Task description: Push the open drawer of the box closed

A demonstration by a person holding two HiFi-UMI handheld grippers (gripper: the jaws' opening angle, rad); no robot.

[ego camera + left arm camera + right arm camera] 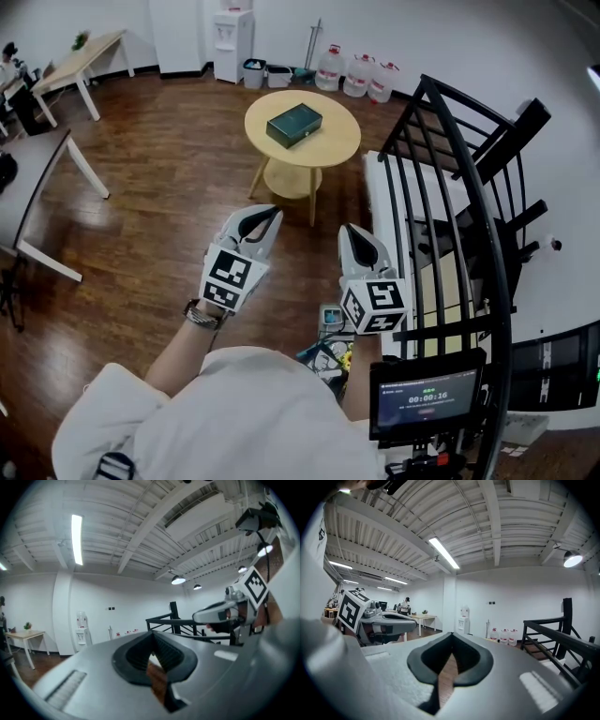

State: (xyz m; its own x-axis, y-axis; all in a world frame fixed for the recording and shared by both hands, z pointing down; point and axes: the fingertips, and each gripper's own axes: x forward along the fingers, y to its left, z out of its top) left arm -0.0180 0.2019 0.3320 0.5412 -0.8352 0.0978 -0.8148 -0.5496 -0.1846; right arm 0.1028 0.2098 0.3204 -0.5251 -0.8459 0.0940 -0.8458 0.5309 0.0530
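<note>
- The left gripper and right gripper are held closed, empty, at lower centre.
- The dark green box is seated on the round table, upper centre.

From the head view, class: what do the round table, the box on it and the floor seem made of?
Round table: likely light wood, matt; pale tan top and legs. Box: unclear, dark green, slight sheen, perhaps painted or covered. Floor: brown wood or laminate, visible plank lines, soft shine.

Green box on round desk, far centre; left hand-held gripper and right hand-held gripper side by side, near, well apart from it
</note>
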